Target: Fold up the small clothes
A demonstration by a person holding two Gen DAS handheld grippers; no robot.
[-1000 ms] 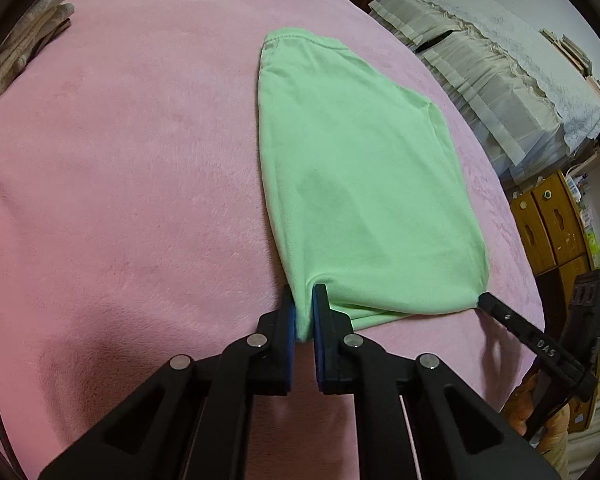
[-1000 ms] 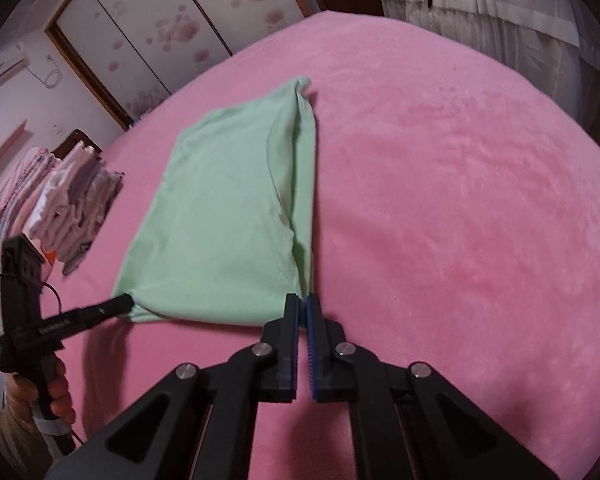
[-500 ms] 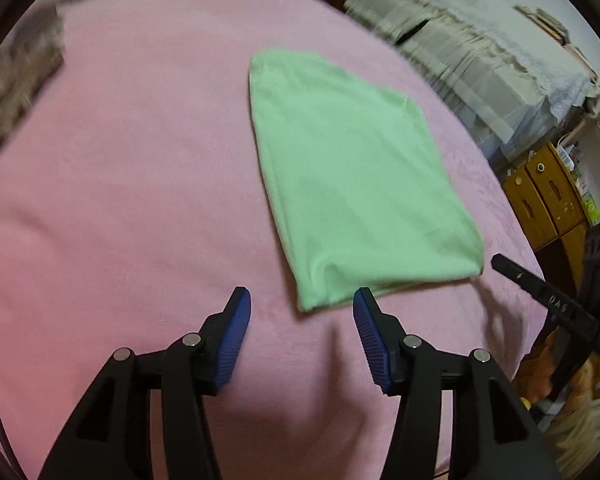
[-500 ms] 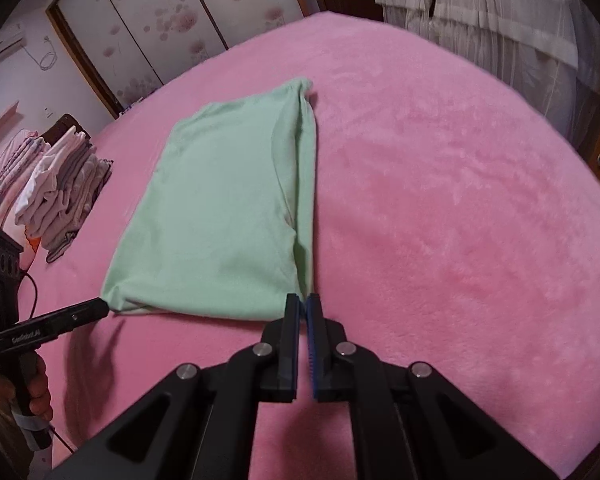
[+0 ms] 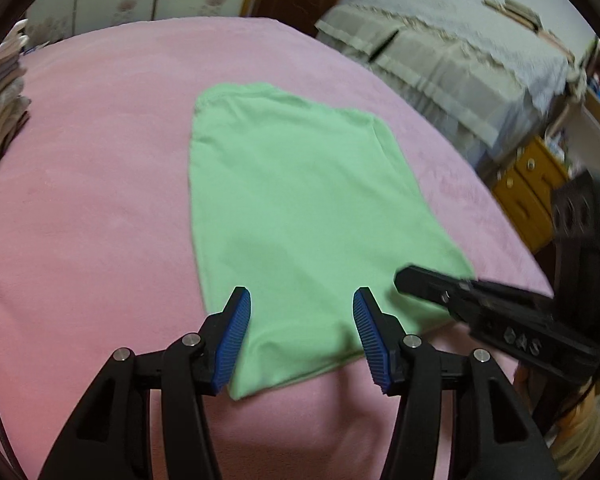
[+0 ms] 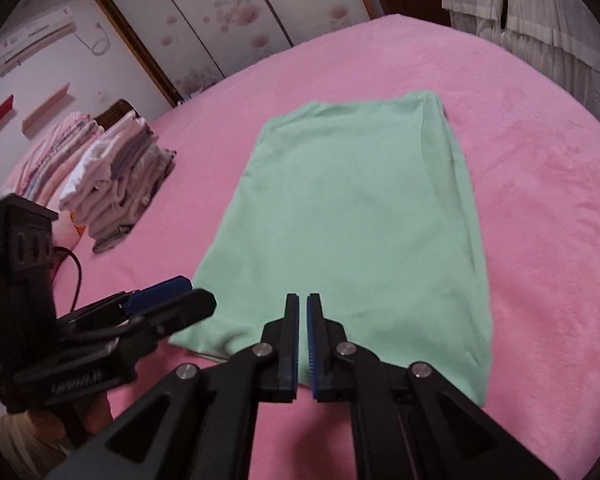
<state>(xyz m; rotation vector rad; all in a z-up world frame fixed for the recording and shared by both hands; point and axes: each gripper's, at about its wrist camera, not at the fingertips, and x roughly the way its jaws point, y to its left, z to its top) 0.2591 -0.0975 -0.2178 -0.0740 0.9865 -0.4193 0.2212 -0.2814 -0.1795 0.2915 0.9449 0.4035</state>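
A light green folded garment (image 5: 300,216) lies flat on the pink blanket (image 5: 84,208); it also shows in the right wrist view (image 6: 352,224). My left gripper (image 5: 302,308) is open and empty, its blue pads on either side of the garment's near edge, just above it. My right gripper (image 6: 302,320) has its jaws almost together over the garment's near edge; no cloth shows between them. The right gripper also shows at the right of the left wrist view (image 5: 480,304). The left gripper shows at the left of the right wrist view (image 6: 156,304).
A stack of folded pale clothes (image 6: 116,184) sits on the blanket to the left. A covered bed or sofa (image 5: 460,64) and a yellow wooden cabinet (image 5: 528,188) stand beyond the blanket's right edge. Wardrobe doors (image 6: 220,20) are at the back.
My left gripper let go of the garment's corner, opened wide and moved over the near edge. My right gripper left its corner and shifted left over the edge. The garment now lies flat.
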